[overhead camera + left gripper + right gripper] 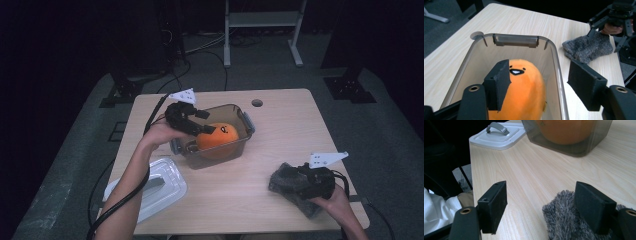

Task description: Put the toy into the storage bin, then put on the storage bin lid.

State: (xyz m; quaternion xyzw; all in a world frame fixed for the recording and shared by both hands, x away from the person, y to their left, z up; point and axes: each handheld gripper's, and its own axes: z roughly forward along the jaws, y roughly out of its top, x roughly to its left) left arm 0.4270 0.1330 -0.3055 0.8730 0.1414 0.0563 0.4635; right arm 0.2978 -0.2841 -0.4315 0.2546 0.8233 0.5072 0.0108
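Dark floor surrounds the pale wooden surface (280,130). Near its centre stands a clear container (239,116) with an orange plush toy (217,137) lying inside. Over the container's 9 o'clock end hangs the left gripper (200,122), its jaws apart, one over the toy and one outside the wall, not pressing the toy. At 5 o'clock the right gripper (295,182) rests with jaws apart over a grey sock (282,180), one jaw on the fabric. A white lid (160,185) lies at 7 o'clock.
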